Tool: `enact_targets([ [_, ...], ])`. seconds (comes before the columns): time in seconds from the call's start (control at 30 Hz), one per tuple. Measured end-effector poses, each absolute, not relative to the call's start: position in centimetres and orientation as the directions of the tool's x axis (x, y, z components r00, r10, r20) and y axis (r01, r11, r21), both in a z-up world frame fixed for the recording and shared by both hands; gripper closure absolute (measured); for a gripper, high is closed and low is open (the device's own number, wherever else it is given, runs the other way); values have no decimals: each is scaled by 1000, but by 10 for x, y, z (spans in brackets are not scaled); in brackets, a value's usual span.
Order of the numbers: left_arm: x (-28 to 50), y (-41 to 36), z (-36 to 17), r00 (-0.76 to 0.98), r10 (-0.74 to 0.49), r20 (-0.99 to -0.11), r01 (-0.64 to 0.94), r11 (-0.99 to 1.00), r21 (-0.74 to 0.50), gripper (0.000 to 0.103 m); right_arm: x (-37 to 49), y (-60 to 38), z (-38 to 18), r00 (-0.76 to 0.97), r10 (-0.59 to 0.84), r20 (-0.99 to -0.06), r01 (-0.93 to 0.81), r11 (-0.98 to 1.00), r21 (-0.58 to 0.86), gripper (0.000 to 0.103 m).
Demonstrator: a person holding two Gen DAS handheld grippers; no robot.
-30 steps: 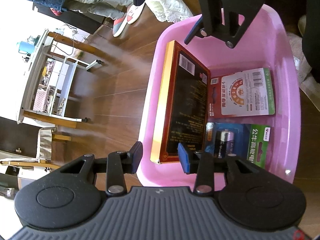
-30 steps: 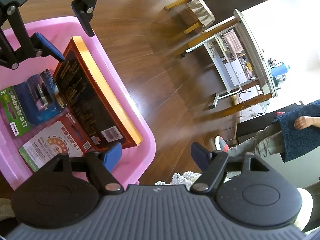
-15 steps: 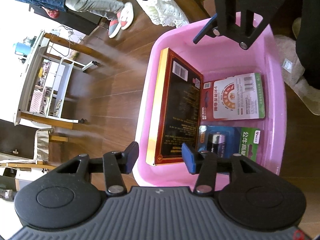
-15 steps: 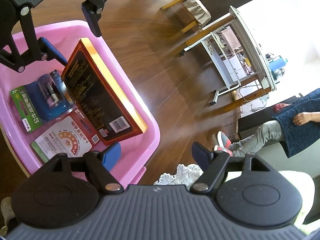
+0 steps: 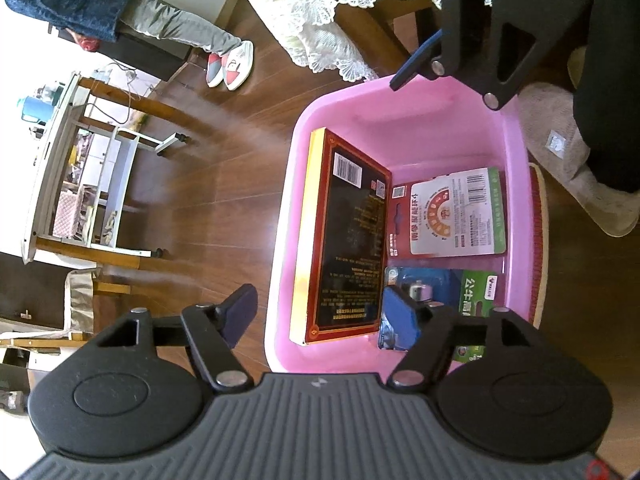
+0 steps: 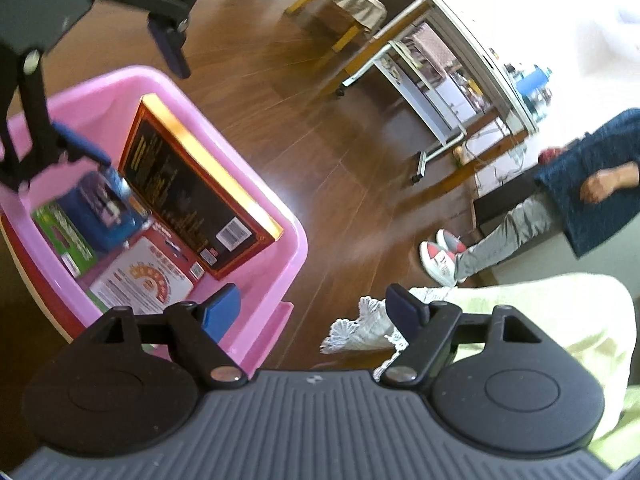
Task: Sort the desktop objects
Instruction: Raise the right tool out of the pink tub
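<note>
A pink bin (image 5: 288, 208) (image 6: 296, 240) holds a red and gold box (image 5: 348, 240) (image 6: 192, 192) leaning on one wall. Beside the box lie a white and green card pack (image 5: 456, 216) (image 6: 140, 284) and a blue battery pack (image 5: 472, 292) (image 6: 100, 208). My left gripper (image 5: 320, 316) (image 6: 124, 100) hangs open and empty above the bin's near rim. My right gripper (image 6: 312, 310) (image 5: 364, 16) is open and empty, above the bin's opposite end, by a lace cloth.
The bin rests on a red-edged stand (image 5: 538, 240) over a dark wood floor (image 5: 208, 208). A lace-covered table (image 5: 332, 12) (image 6: 360, 328) is close by. A white shelf cart (image 5: 92, 176) and a seated person's legs (image 5: 180, 32) lie further off.
Both grippers have lifted away from the bin, which now looks smaller. The right gripper has swung towards the lace-covered table. The objects in the bin have not moved.
</note>
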State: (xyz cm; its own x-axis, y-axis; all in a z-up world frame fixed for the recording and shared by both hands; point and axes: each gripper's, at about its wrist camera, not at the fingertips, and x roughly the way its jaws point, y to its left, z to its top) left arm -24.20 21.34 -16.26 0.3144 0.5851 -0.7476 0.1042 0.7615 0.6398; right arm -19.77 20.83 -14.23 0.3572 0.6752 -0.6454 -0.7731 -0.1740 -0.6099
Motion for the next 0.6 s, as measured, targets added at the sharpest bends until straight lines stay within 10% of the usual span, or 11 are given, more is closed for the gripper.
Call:
enact_targets([
  [0.6, -209, 197, -104, 434, 564, -703, 92, 748, 657, 19, -168, 174, -66, 530, 656, -538, -803, 183, -568, 11],
])
